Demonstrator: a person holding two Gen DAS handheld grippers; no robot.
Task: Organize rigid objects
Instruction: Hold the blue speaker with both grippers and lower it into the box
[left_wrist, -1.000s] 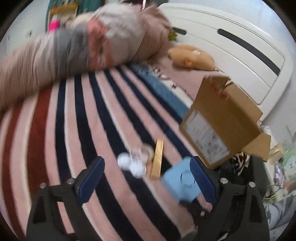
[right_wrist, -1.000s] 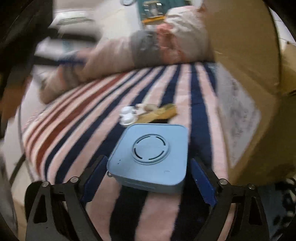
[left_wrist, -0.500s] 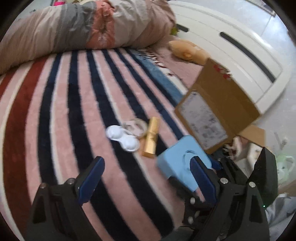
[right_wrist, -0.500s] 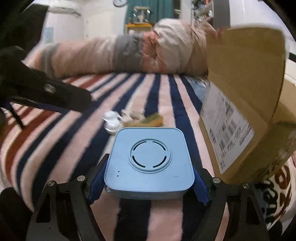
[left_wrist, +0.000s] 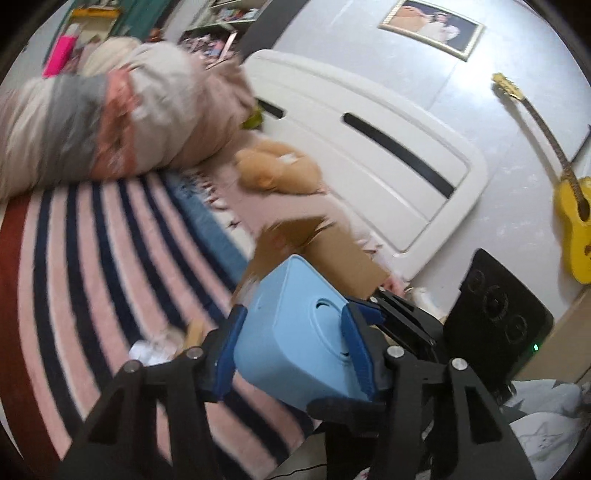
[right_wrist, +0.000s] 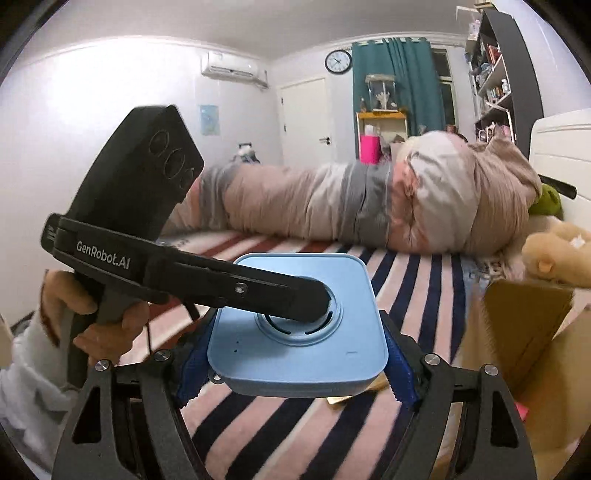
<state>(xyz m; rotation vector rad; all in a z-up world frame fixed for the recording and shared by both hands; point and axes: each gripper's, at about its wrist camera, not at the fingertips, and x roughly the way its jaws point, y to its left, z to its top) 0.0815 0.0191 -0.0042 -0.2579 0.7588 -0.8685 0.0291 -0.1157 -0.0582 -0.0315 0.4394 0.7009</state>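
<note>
The blue box (right_wrist: 297, 332), a flat square device with rounded corners and a round vent on its top face, is held above the striped blanket (right_wrist: 413, 280) of the bed, clear of the fabric. The right gripper (right_wrist: 295, 360) has its jaws closed on the box, one blue pad (right_wrist: 190, 363) pressed against each side wall. The left gripper (left_wrist: 295, 354) also has its jaws closed on the same box (left_wrist: 291, 347): in the left wrist view its blue pads (left_wrist: 360, 350) bracket the box, and in the right wrist view one of its black fingers (right_wrist: 258, 291) lies across the top face with its tip on the round vent. A hand (right_wrist: 99, 325) grips the handle of the left gripper at the left of the right wrist view. An open cardboard box (right_wrist: 524, 332) stands on the bed just to the right of the blue box; in the left wrist view it sits directly behind it (left_wrist: 332, 251). A white contact lens case (left_wrist: 147, 350) and a gold item (left_wrist: 194, 332) lie blurred on the blanket below the left jaws. A rolled quilt (right_wrist: 369, 206) lies across the far side of the bed, and a tan plush toy (left_wrist: 277, 170) rests near the white headboard (left_wrist: 369, 158).
</note>
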